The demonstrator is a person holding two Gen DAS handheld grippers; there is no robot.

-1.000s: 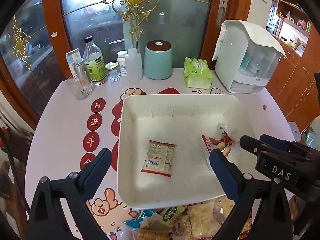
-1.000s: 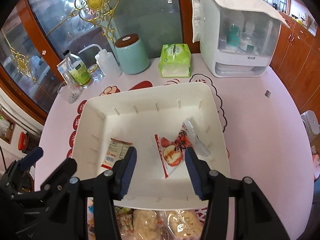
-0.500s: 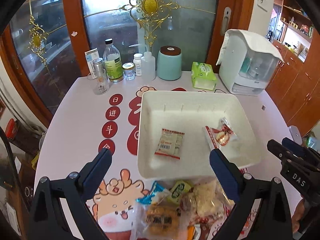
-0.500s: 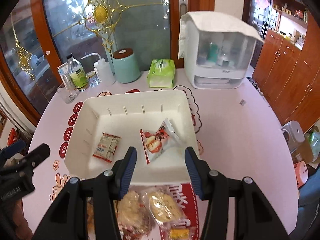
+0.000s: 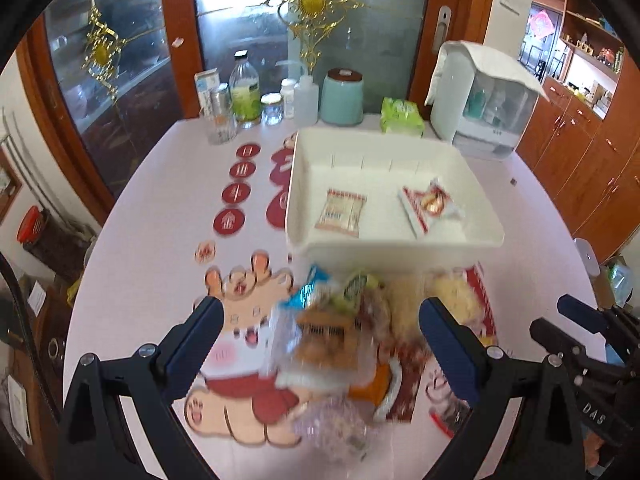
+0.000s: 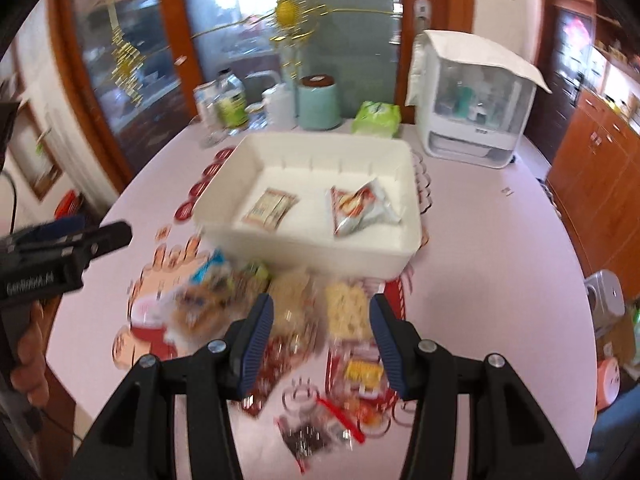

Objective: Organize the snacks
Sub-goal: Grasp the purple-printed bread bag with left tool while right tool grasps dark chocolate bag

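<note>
A white bin [image 5: 400,246] [image 6: 304,250] stands mid-table holding two snack packets: a tan one [image 5: 341,212] [image 6: 271,208] and a red-and-white one [image 5: 430,205] [image 6: 360,207]. In front of it lies a blurred pile of wrapped snacks [image 5: 360,320] [image 6: 296,320]. My left gripper [image 5: 320,344] hangs wide open above the pile's left side, nothing between its fingers. Over the pile's right side my right gripper [image 6: 320,344] is partly open and empty. Each gripper shows at the edge of the other's view.
At the table's back stand bottles and jars [image 5: 244,92], a teal canister [image 5: 342,96], a green tissue pack [image 5: 401,116] and a white appliance [image 5: 480,100]. Wooden cabinets [image 5: 592,152] are at the right. A person's hand [image 6: 28,356] holds the left gripper.
Both grippers have drawn back from over the bin toward the table's near edge. The snack pile, earlier at the bottom of the views, now lies under their fingers. Neither jaw gap changed.
</note>
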